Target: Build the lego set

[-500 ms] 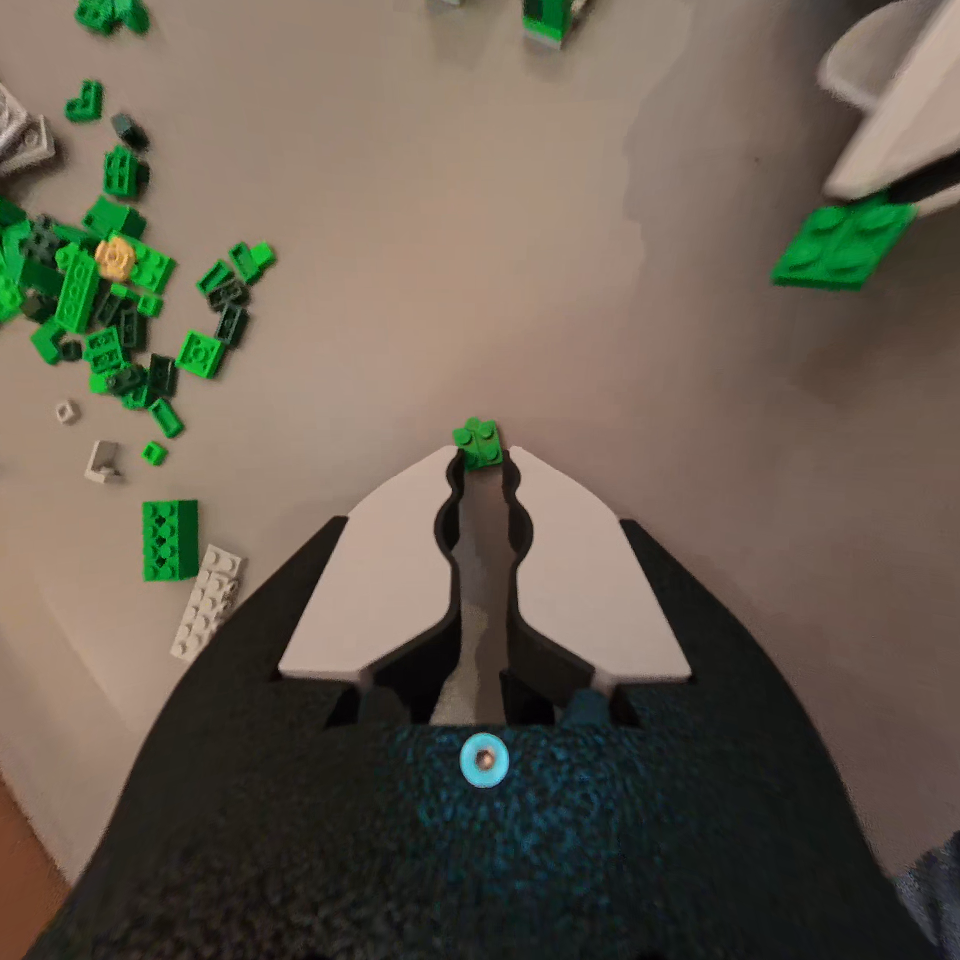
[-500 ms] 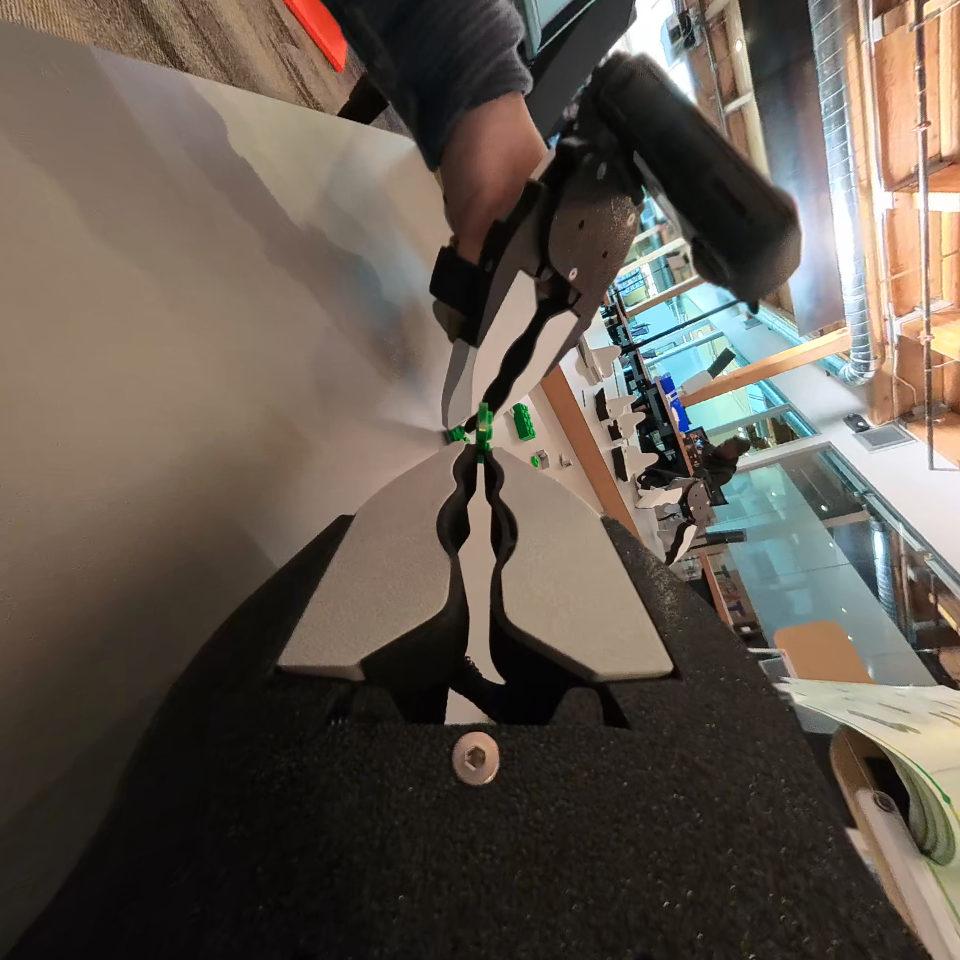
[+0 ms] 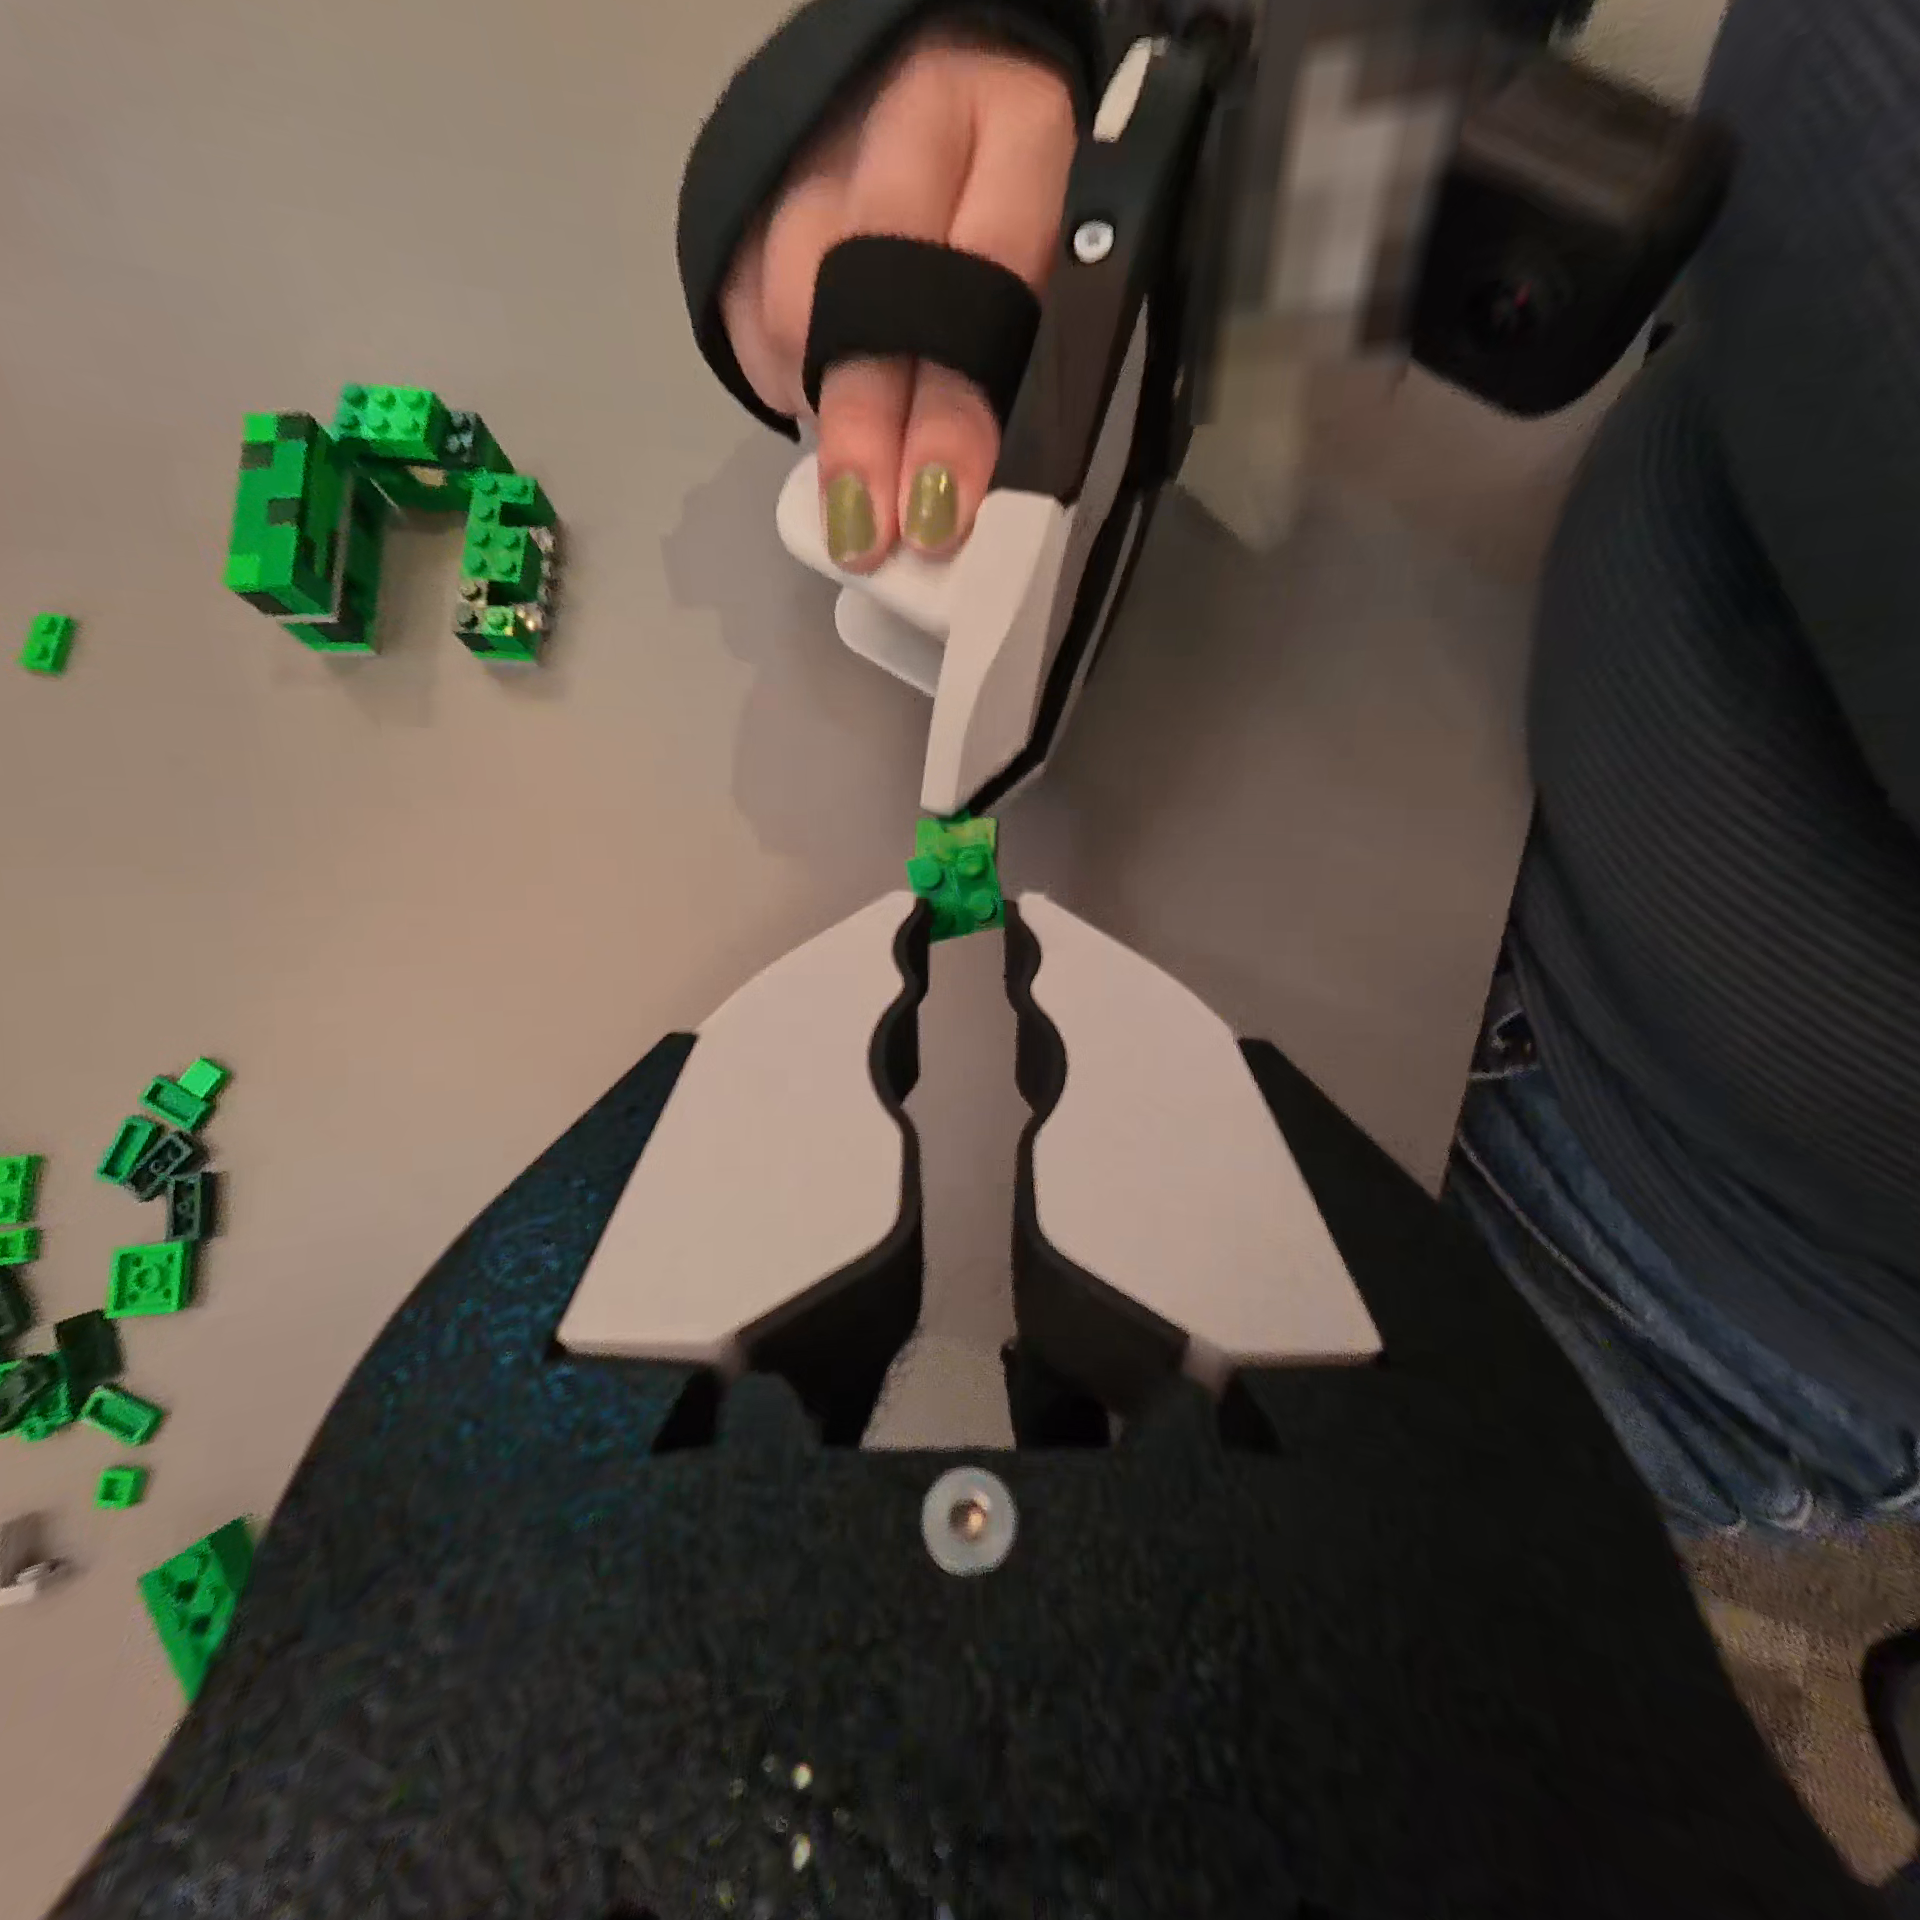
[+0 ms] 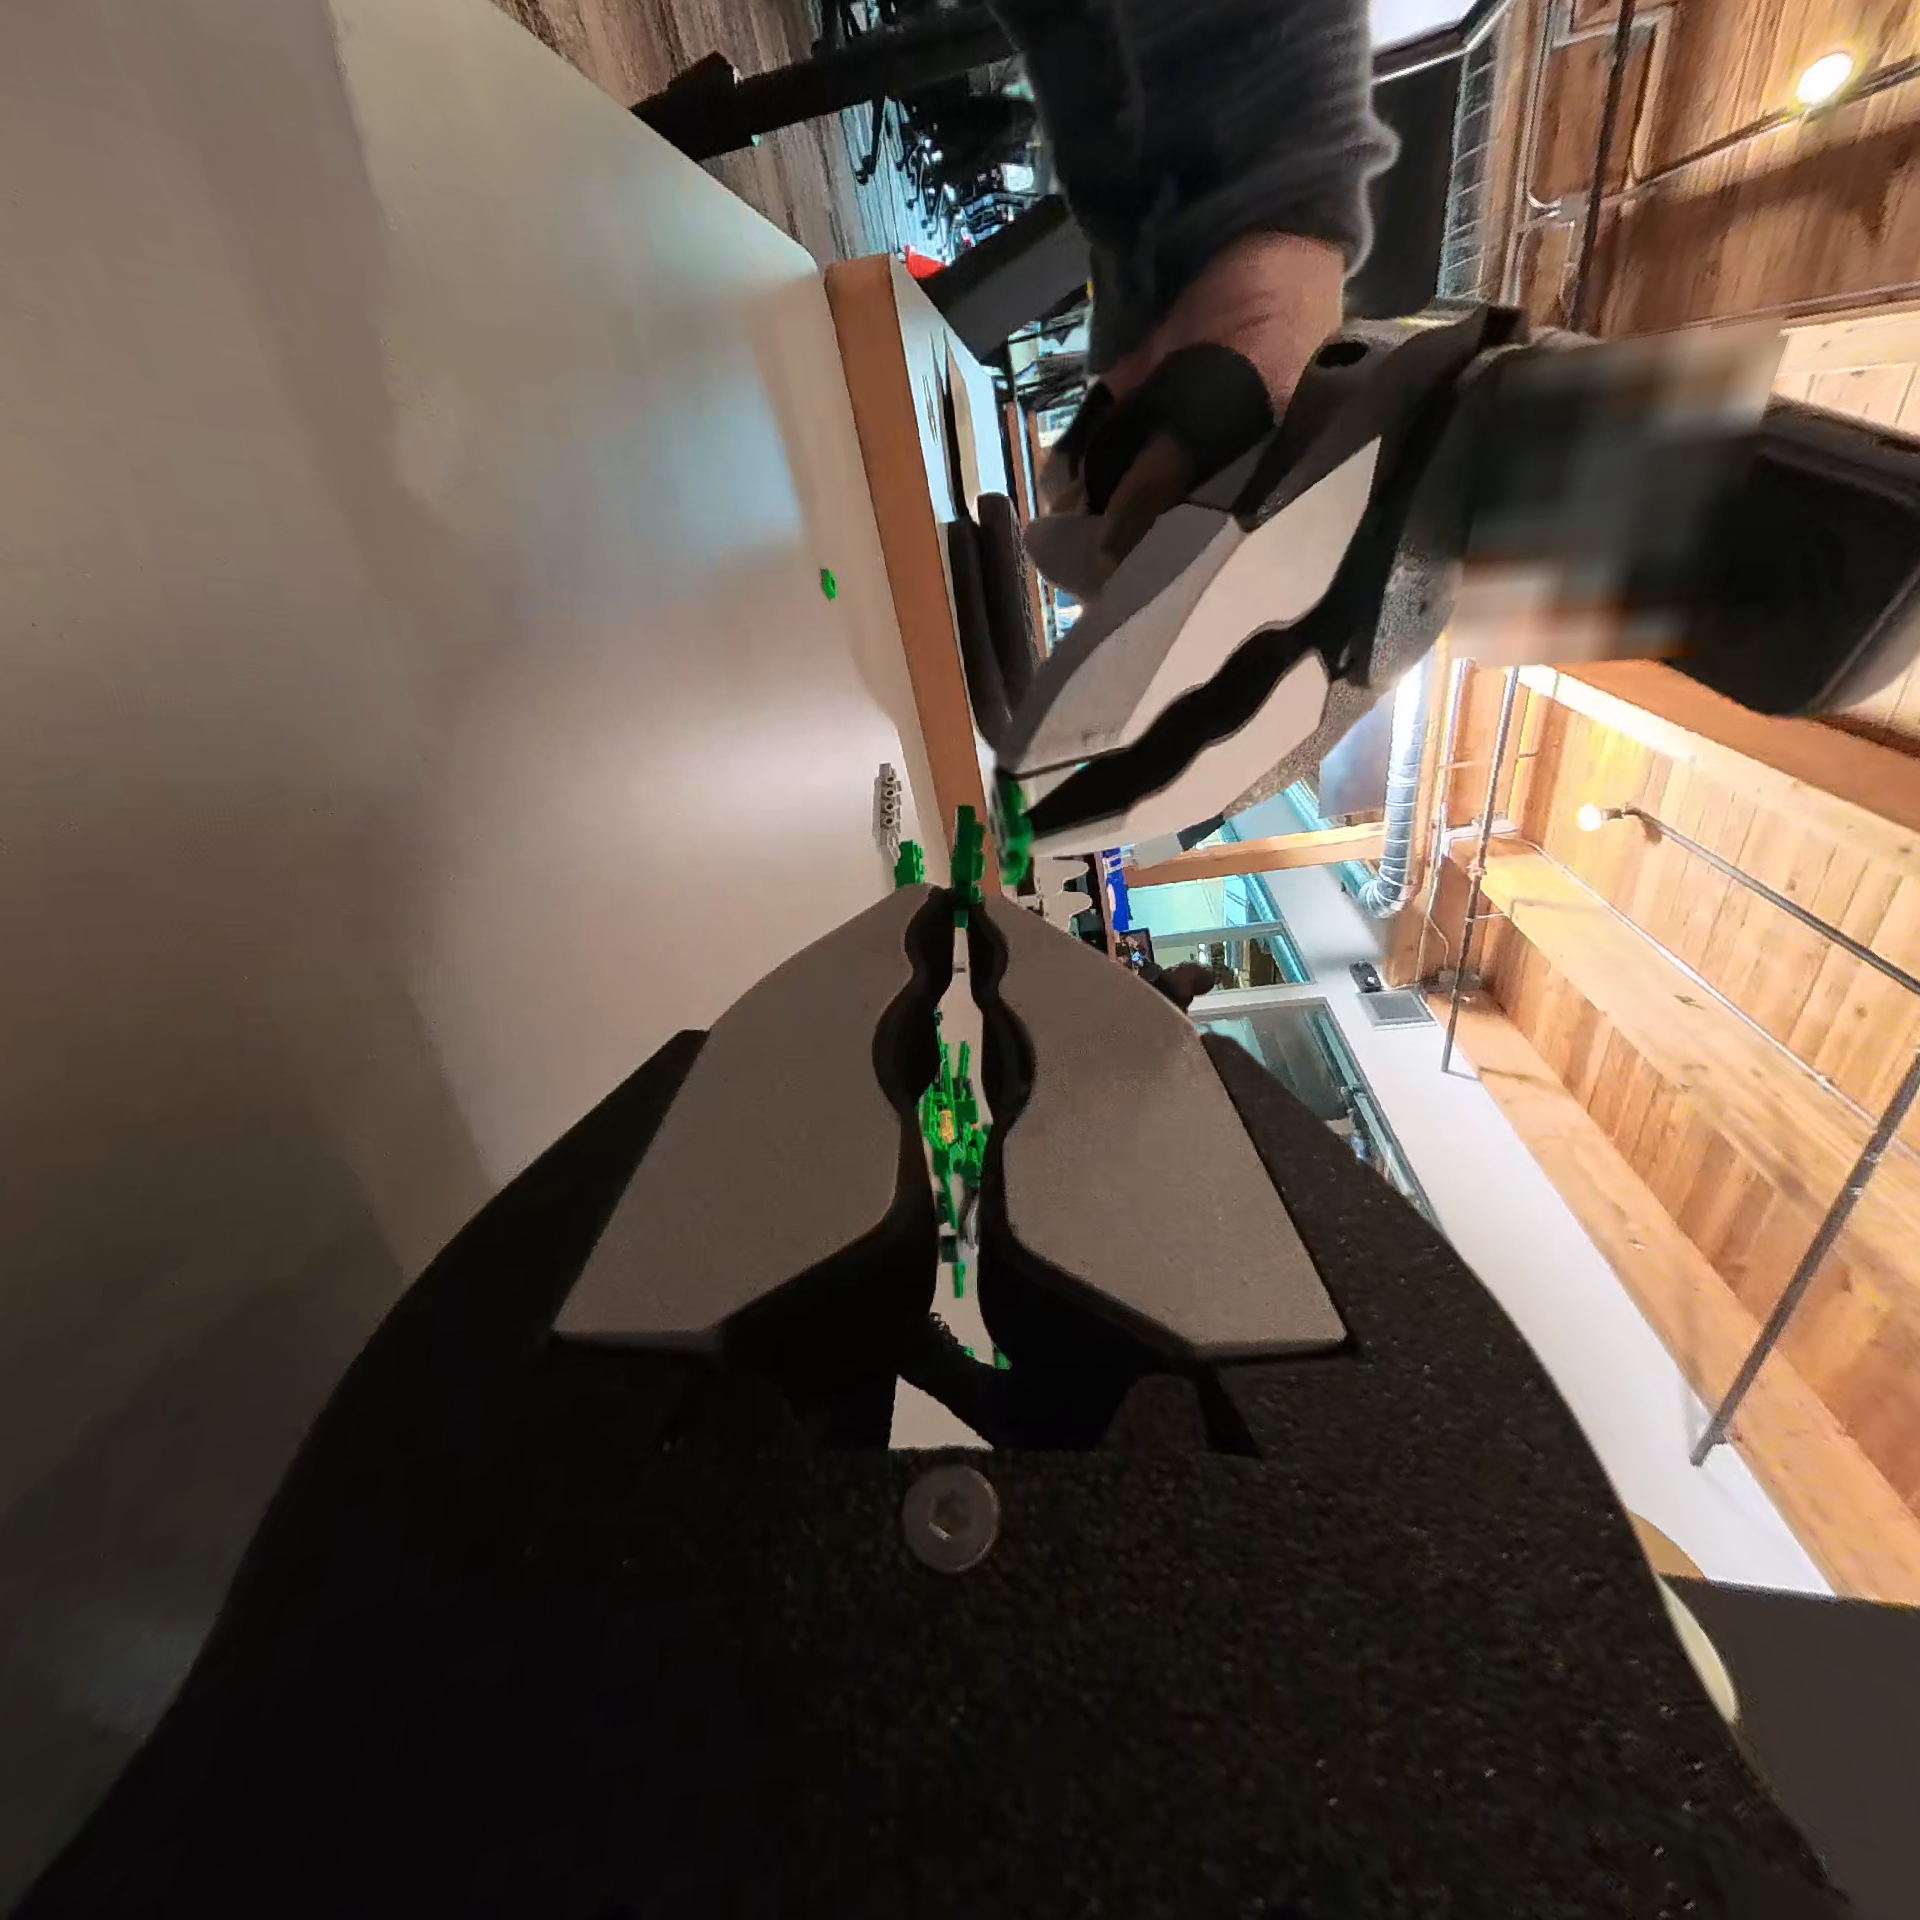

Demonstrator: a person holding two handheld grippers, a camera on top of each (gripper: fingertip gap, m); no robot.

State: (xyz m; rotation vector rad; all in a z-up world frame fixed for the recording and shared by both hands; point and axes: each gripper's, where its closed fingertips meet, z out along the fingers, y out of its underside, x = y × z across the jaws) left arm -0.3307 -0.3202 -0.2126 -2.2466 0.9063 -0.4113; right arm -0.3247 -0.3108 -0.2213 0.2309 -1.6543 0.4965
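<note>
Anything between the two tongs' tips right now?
Left wrist view: only green lego pieces. The left tongs pinch a small green plate; the right tongs hold another green piece against it.

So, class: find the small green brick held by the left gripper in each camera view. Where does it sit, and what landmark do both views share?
Left wrist view: small green brick at centre, between the left gripper fingertips.
Right wrist view: just above centre, edge-on, at the tip of the far gripper.
Shared landmark: the green plate pinched by the right gripper, meeting the brick.
</note>
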